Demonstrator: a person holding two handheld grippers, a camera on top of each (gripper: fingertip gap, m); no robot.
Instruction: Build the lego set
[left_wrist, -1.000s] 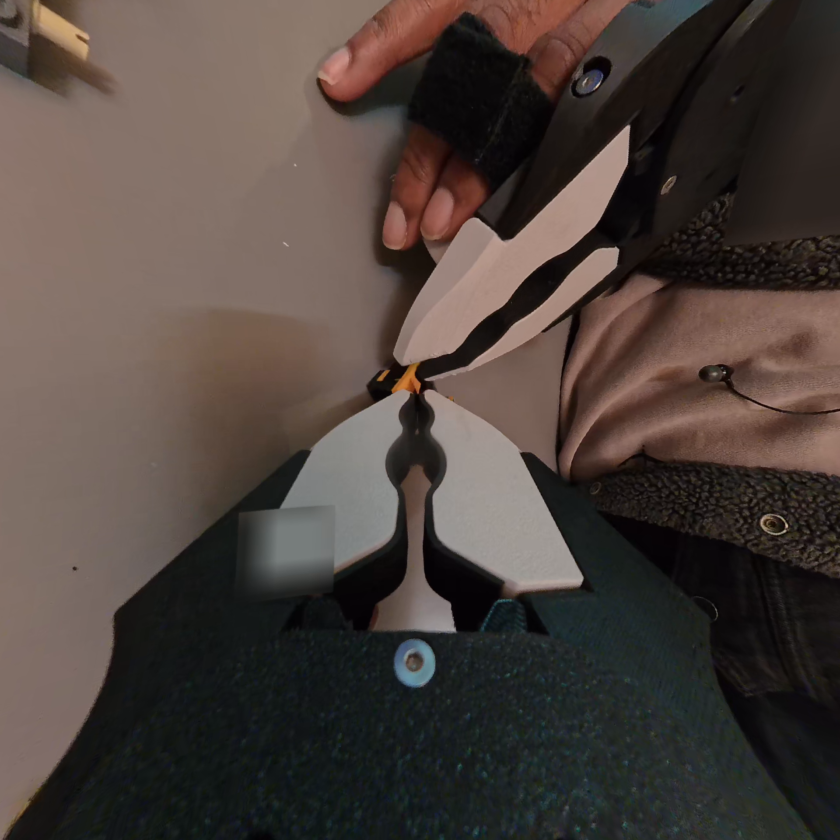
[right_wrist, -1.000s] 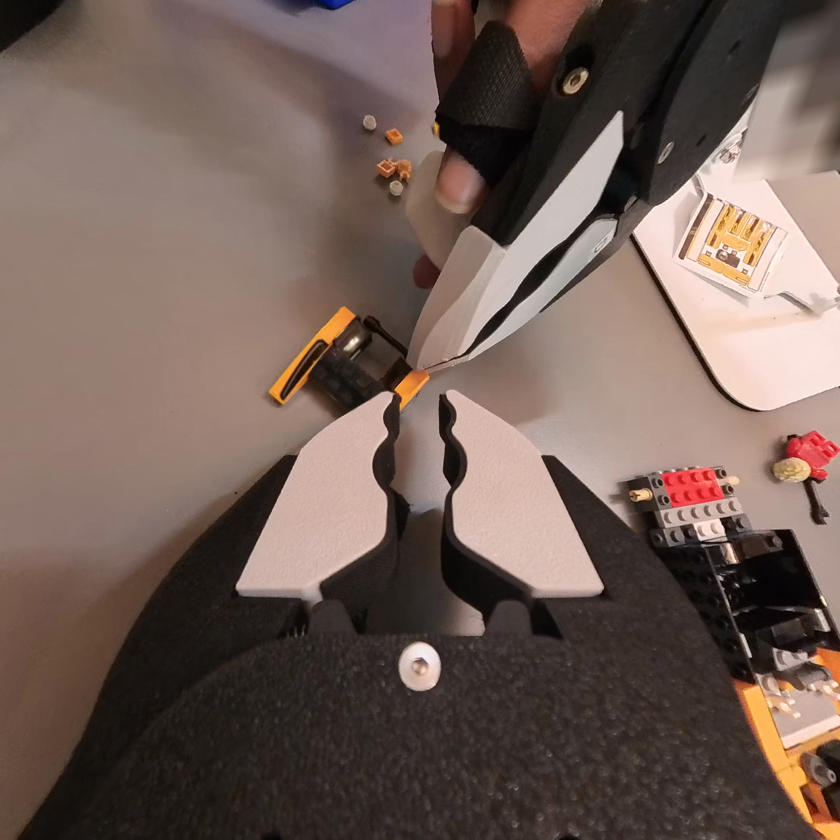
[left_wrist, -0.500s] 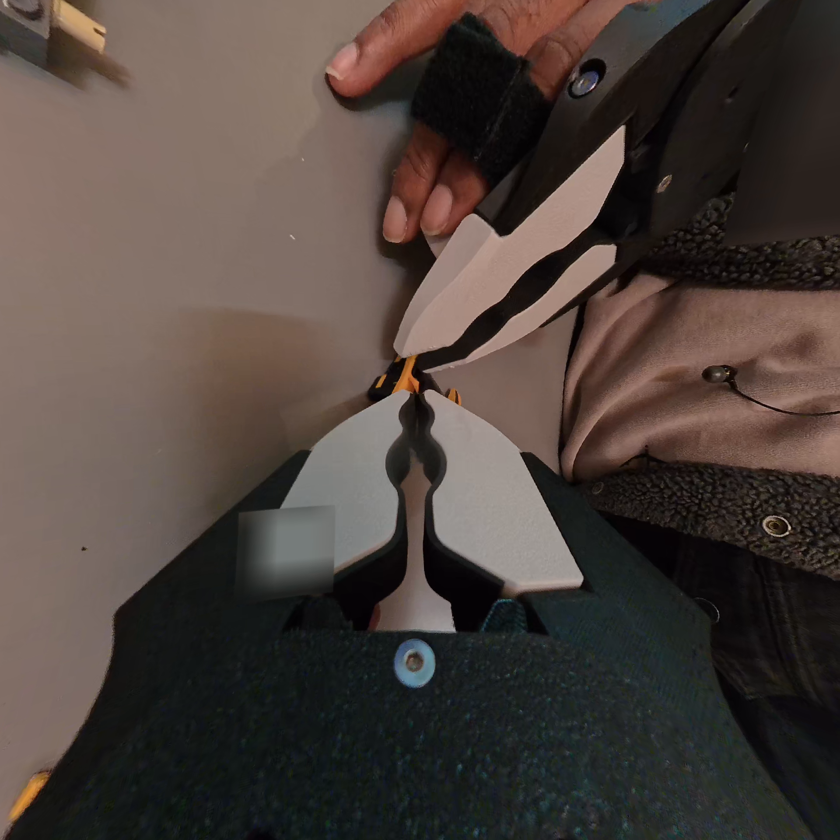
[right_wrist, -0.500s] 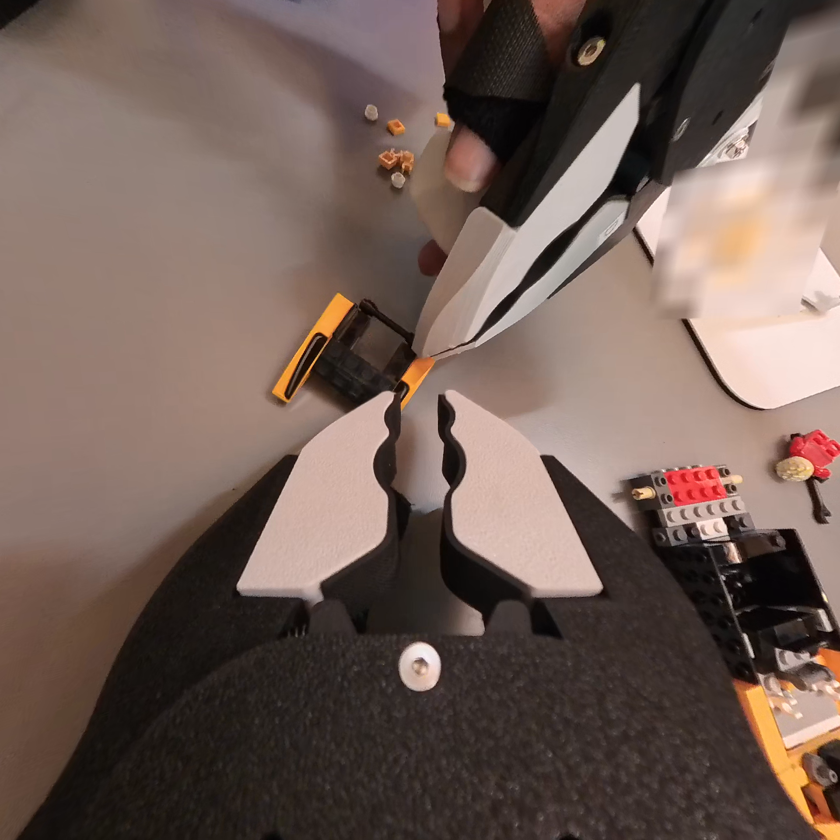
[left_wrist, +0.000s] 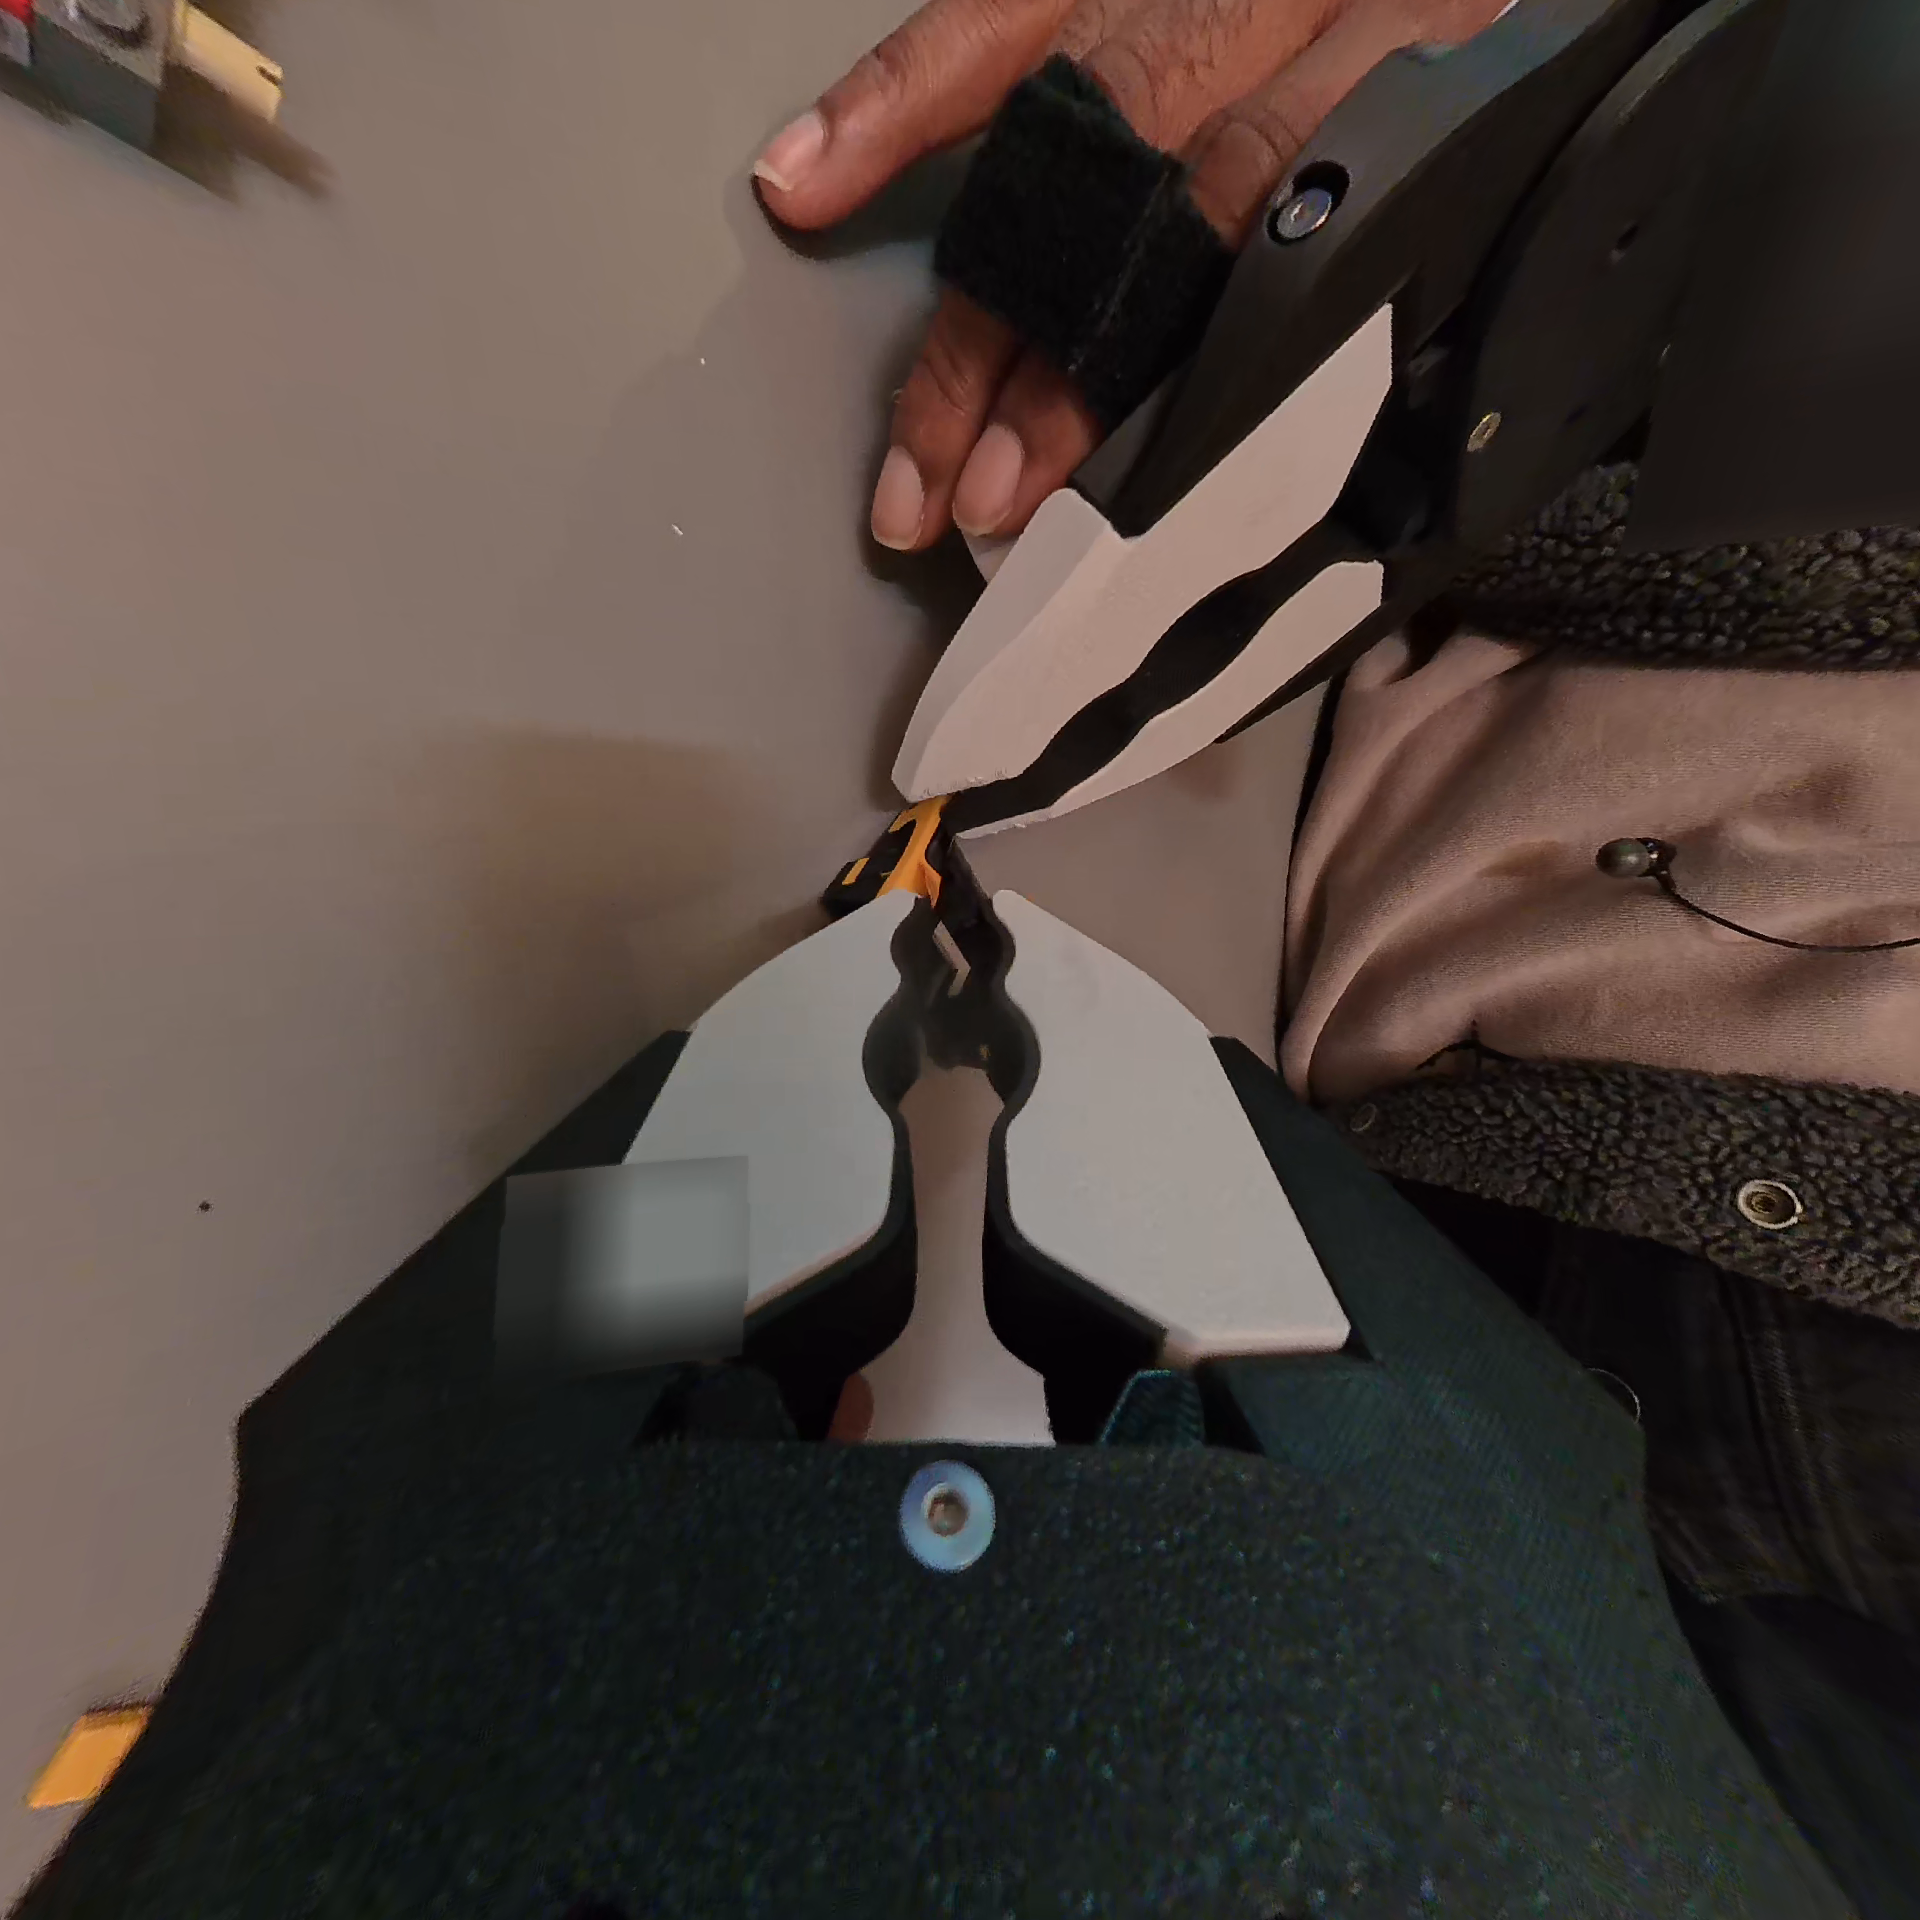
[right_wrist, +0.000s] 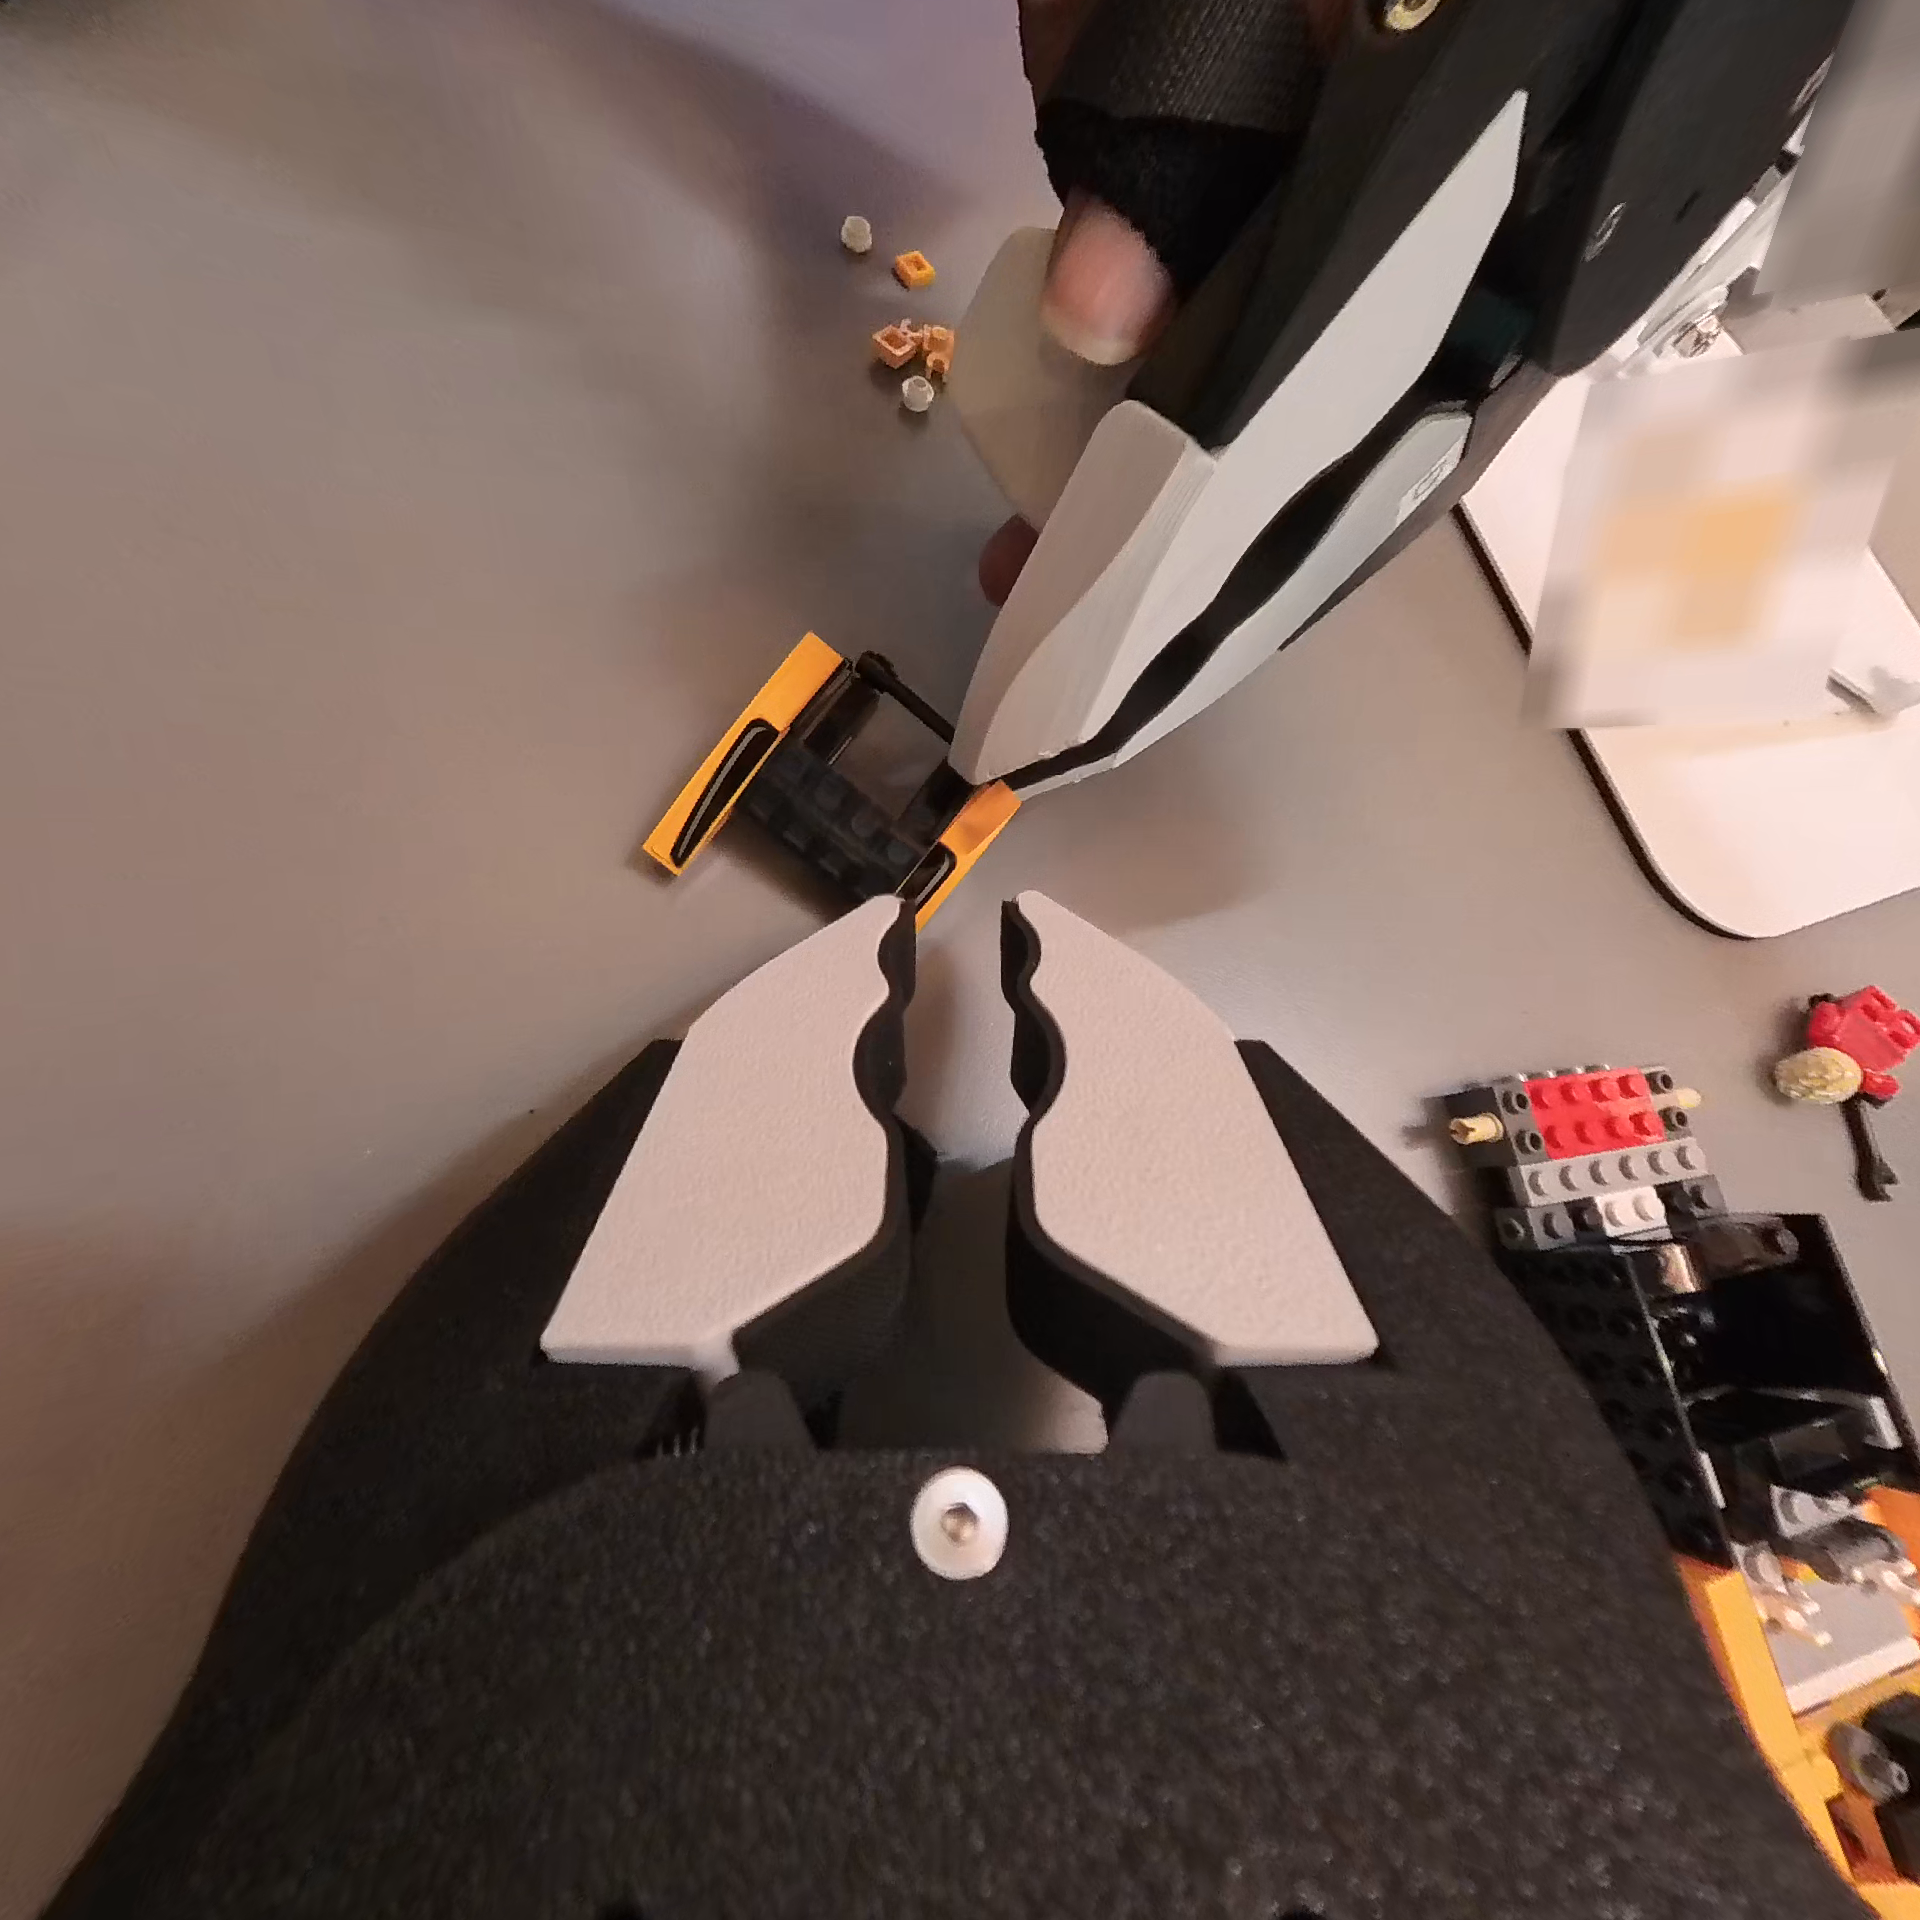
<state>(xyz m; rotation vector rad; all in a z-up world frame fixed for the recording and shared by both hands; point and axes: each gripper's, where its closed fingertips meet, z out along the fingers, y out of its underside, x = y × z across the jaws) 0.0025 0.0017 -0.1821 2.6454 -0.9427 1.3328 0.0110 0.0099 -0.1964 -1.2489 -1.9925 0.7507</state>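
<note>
The left tongs (left_wrist: 940, 906) are clamping 1 end of the small orange and black sub-build (right_wrist: 821, 790), holding it low over the table (right_wrist: 312, 520), out in the middle. Can't tell if it's touching down.

Compared with 1 second ago it's turning in the grip: its clear windscreen part is now facing the right wrist view more, and more orange is poking out past the left tips.

The right tongs (right_wrist: 956, 912) are sitting slightly apart and gripping nothing, tips just beside the sub-build's near orange strip.

Looks like it's getting lined up for the right tongs to pinch or press that strip. The main chassis (right_wrist: 1714, 1351) is waiting near right, and some loose orange bits (right_wrist: 914, 343) are lying farther back.
</note>
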